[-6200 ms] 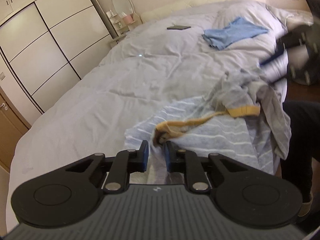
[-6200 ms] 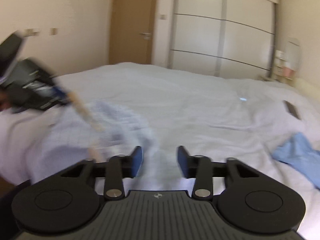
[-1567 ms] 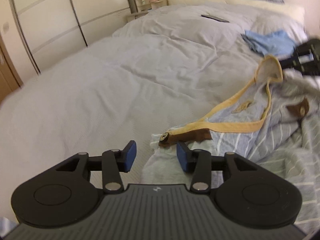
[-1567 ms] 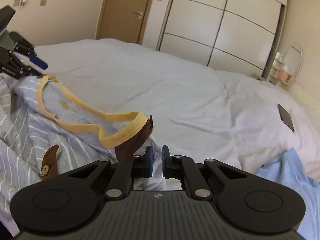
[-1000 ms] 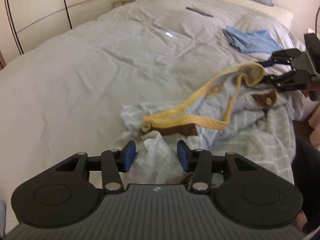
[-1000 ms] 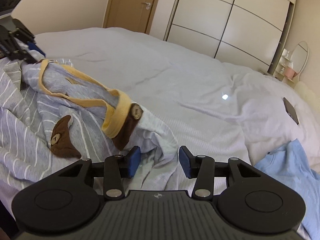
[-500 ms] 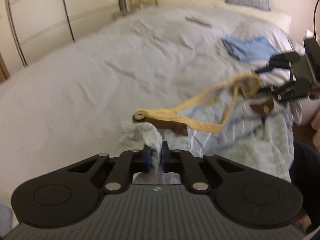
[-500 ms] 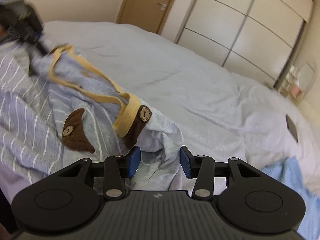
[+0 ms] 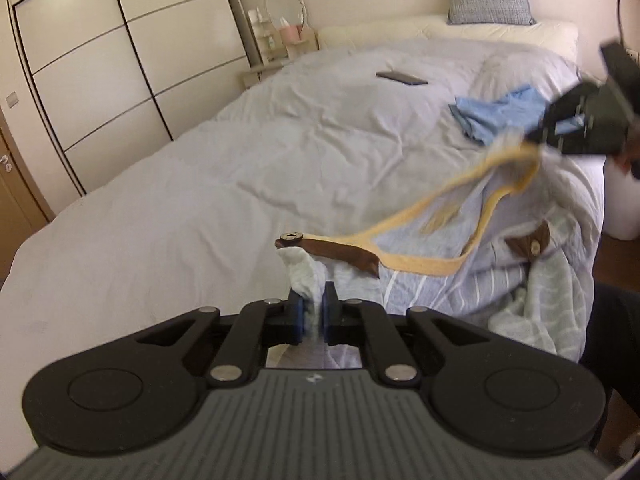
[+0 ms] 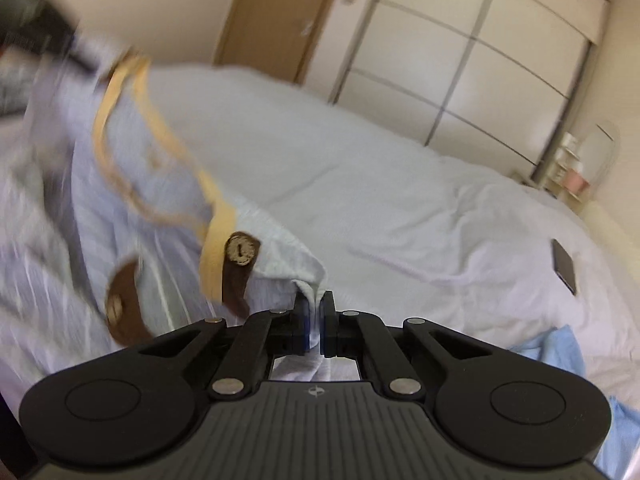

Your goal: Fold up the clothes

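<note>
The left gripper has its jaws clenched on a bunched corner of the striped garment, a fold of pale cloth squeezed up between the blue pads. The right gripper is likewise clamped on another corner of the same garment, cloth pinched in the narrow slot between its jaws. The garment, pale blue with white stripes, a yellow neckband and brown button tabs, is stretched between the two grippers above the near edge of the bed, its lower part draping over that edge. Beyond it the grey duvet lies broad and bare toward the wardrobe. A blue cloth and a dark phone lie farther off near the pillows, well apart from the garment.
</note>
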Action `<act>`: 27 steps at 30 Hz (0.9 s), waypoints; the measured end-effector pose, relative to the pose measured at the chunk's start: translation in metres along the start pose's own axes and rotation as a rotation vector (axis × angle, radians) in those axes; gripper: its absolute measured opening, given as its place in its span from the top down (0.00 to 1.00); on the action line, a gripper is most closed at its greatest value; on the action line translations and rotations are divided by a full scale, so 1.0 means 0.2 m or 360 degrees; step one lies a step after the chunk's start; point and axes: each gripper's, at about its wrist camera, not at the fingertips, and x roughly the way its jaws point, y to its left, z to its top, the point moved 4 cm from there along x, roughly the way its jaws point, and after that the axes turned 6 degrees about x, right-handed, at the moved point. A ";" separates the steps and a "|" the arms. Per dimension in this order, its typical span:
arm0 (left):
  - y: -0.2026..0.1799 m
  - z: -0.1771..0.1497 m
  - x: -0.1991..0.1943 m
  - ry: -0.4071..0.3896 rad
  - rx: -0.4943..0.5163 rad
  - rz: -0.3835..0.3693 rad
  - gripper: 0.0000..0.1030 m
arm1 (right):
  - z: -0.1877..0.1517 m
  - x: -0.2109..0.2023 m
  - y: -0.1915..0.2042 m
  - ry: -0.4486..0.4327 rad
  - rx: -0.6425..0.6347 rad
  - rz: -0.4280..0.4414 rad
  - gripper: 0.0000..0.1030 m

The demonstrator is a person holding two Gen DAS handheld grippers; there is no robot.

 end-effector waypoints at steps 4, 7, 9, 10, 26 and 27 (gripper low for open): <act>-0.07 -0.05 -0.01 0.0062 0.0009 -0.0022 0.93 | 0.11 -0.15 -0.08 -0.0134 0.0130 -0.0032 1.00; -0.12 -0.09 -0.01 0.0075 0.0023 -0.0009 0.93 | 0.18 -0.22 -0.11 -0.0197 0.0164 -0.0047 1.00; -0.14 -0.10 -0.03 0.0060 0.0042 0.0023 0.93 | 0.16 -0.22 -0.08 -0.0184 0.0127 -0.0052 1.00; -0.15 -0.11 -0.05 0.0052 0.0047 0.0035 0.93 | 0.16 -0.21 -0.07 -0.0179 0.0123 -0.0053 1.00; -0.49 -0.20 -0.01 0.0202 0.0618 0.0250 0.84 | 0.06 -0.28 -0.05 -0.0167 0.0189 -0.0089 1.00; -0.50 -0.21 0.00 0.0196 0.0619 0.0255 0.84 | 0.03 -0.28 -0.05 -0.0156 0.0191 -0.0088 1.00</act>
